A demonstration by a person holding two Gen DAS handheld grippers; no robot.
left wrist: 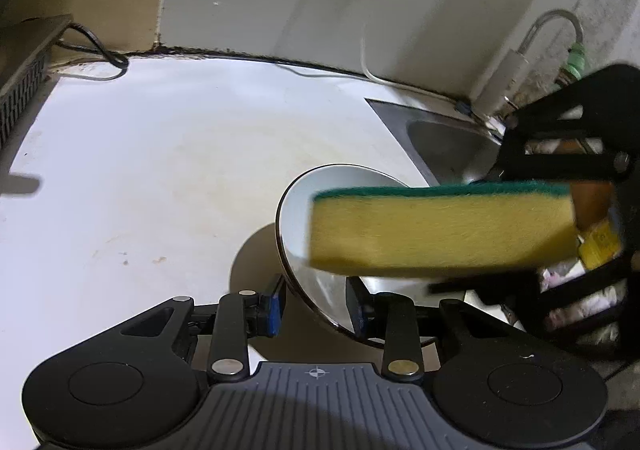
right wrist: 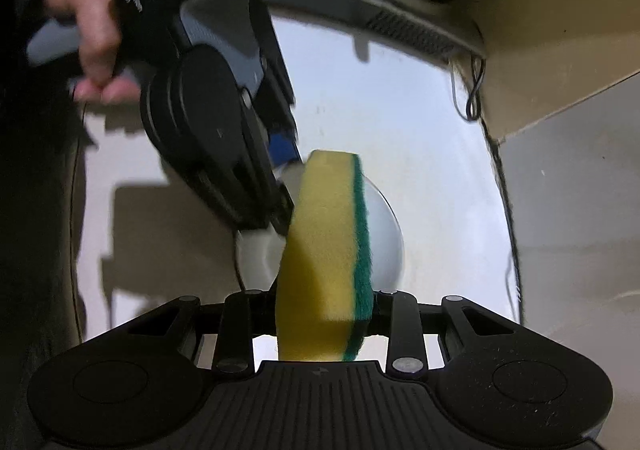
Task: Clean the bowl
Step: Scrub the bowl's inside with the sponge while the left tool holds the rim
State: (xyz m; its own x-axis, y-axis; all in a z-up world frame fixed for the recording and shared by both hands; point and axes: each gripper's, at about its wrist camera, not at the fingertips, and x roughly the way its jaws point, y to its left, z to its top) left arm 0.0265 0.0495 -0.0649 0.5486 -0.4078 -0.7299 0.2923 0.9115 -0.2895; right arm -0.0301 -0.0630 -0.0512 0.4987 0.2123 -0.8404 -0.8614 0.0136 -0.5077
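Left gripper (left wrist: 316, 306) has the bowl (left wrist: 304, 218) by its near rim, one blue pad (left wrist: 276, 308) outside the wall and the other inside. The jaws stand narrow, pinched on the thin rim. The bowl is tilted up on edge over the white counter (left wrist: 160, 170), its opening turned toward the sink (left wrist: 444, 146) side.

Right gripper (right wrist: 324, 324) has its jaws squeezed tight on the sponge (right wrist: 324, 250), yellow foam to one side, green scour face to the other. The sponge stands out long beyond the fingers. In the left view it is in front of the bowl's opening; whether it touches the inside cannot be told from either view.

Risks, as judged from here:
- Rim pinch is a small contact on a smooth, hard wall. A sideways scrub push from the sponge could lever the bowl about the pads and twist it loose; it would then drop onto the counter.
- The sponge is held at one end only. Pressure at the free end will likely bend the foam rather than scrub, and could work it out of the jaws.
- The two grippers sit near each other in the right view. A wide stroke could knock the right fingers against the left gripper or the bowl rim.
- Both views are blurred at the sponge, so exact clearance is unclear.
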